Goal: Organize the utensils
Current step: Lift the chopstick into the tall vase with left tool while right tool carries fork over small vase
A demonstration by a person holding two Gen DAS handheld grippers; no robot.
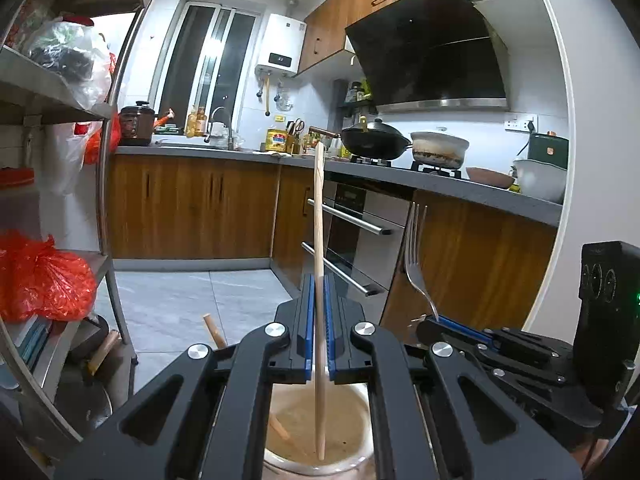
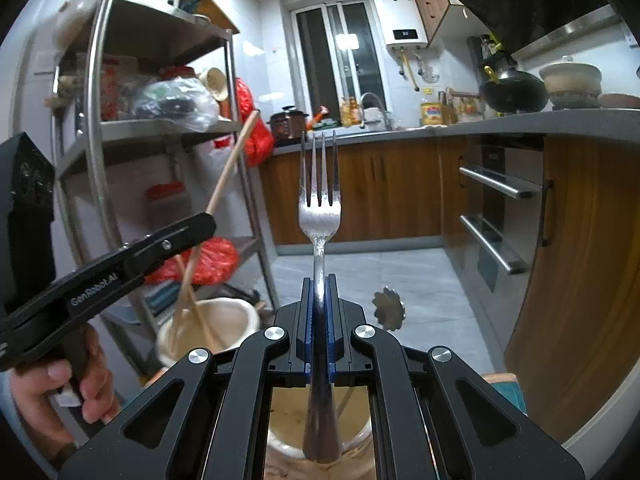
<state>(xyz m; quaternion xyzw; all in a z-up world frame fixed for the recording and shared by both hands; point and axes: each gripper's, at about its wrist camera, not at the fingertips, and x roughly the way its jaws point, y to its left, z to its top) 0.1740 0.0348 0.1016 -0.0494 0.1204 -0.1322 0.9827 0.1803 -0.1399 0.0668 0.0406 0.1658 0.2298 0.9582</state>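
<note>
The left hand-held gripper [image 1: 319,284] is clamping a wooden chopstick [image 1: 318,216] between closed blue pads, the stick's lower end hanging inside a cream ceramic jar [image 1: 356,462]. The right hand-held gripper [image 2: 319,284] is pinching a metal fork [image 2: 320,216] by its handle, tines pointing up, above another cream pot [image 2: 240,320] holding chopsticks.

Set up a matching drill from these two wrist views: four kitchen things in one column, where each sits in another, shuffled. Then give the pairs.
Things:
1. thin wooden chopstick
2. silver metal fork
3. black round wok
4. red plastic bag

Places:
A. on the metal rack's lower shelf
B. clamped between the right gripper's fingers
C. on the stove under the range hood
D. clamped between the left gripper's fingers

Pairs: 1-D, 2-B, 3-C, 4-A
</note>
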